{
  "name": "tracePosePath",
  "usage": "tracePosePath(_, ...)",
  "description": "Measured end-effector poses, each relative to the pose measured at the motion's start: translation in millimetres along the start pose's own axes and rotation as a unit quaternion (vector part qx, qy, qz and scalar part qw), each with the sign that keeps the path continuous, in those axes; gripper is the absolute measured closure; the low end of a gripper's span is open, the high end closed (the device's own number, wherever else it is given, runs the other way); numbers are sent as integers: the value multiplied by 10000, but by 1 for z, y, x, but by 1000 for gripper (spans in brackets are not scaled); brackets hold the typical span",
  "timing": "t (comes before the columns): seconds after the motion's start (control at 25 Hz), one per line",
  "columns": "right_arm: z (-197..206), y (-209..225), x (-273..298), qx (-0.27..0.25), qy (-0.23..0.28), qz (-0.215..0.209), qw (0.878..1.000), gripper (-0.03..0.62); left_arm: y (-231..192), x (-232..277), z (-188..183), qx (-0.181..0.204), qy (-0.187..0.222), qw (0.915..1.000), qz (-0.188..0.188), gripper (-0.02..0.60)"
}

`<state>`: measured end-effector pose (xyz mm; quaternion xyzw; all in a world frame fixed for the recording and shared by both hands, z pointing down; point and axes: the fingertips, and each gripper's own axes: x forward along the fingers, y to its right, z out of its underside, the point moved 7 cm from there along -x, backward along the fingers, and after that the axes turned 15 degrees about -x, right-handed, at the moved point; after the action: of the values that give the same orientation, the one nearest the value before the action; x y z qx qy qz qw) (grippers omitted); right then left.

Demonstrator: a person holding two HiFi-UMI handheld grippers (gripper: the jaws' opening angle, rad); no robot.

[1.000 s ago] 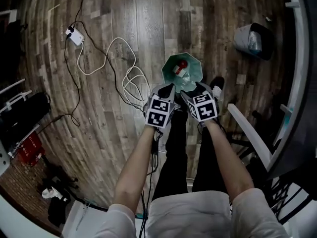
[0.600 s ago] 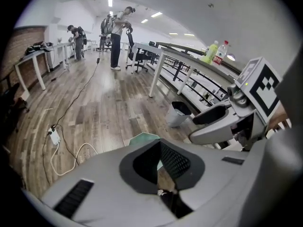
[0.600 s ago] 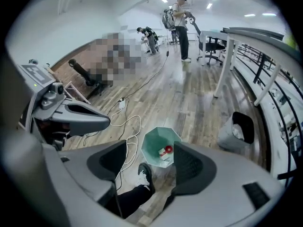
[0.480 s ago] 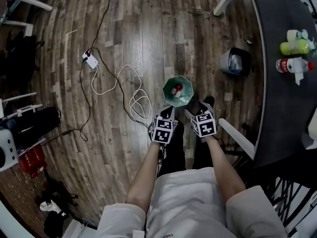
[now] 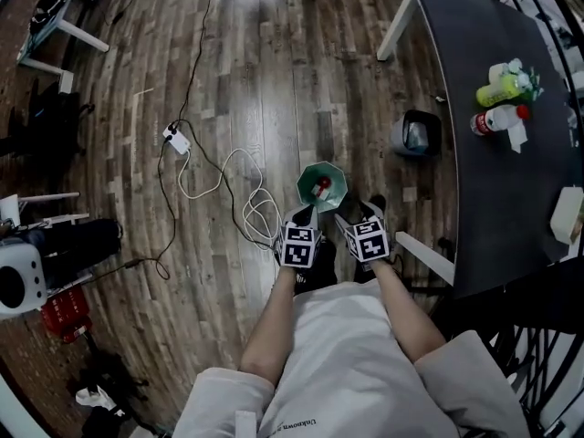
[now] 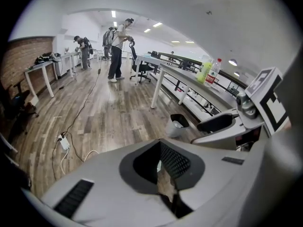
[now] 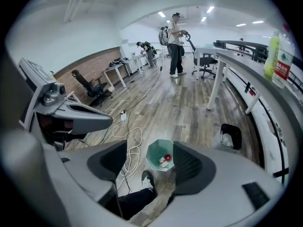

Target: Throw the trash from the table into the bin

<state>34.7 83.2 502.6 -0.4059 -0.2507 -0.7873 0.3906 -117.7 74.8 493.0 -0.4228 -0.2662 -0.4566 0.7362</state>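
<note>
Head view: green octagonal plastic bin (image 5: 321,188) sat on the wood floor (image 5: 255,80) just ahead of left gripper (image 5: 305,215) and right gripper (image 5: 347,217), with red-and-white trash (image 5: 322,183) inside. Two plastic bottles (image 5: 500,89) lay on the dark surface (image 5: 493,181).
Left gripper view: fingers were together, empty.
Right gripper view: fingers were apart, empty, framing the bin.

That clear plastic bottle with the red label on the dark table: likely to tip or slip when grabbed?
The clear plastic bottle stands tall and narrow, so probably tips easily. Smooth round sides may slip; once down, it likely rolls.
</note>
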Motion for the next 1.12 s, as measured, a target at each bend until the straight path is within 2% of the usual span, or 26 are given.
tracePosePath(0.12,-5,4,-1,-84,-60,53,9999,279,0,-5,-5,-87,91,9999,-31,552)
tracePosePath(0.24,-9,11,-6,-76,-94,283,9995,348,0,-8,-5,-174,96,9998,-25,552)
tracePosePath(0.36,-7,16,-9,-110,-160,371,9991,388,3,-7,-6,-182,89,9998,-6,552)
tracePosePath(0.44,-5,17,-10,-135,-191,425,9988,449,3,-6,-7,-152,81,9999,4,552)
tracePosePath(0.48,-5,18,-11,-123,-183,452,9987,495,2,-6,-7,-120,70,9999,8,552)
tracePosePath(0.52,-5,18,-12,-99,-154,473,9987,572,1,-6,-8,-80,53,10000,4,552)
tracePosePath(0.56,-6,19,-12,-74,-119,479,9988,592,0,-6,-8,-49,40,10000,-5,552)
tracePosePath(1.12,-15,13,-9,-13,-130,496,9987,592,-8,-12,-7,-34,-21,10000,74,552)
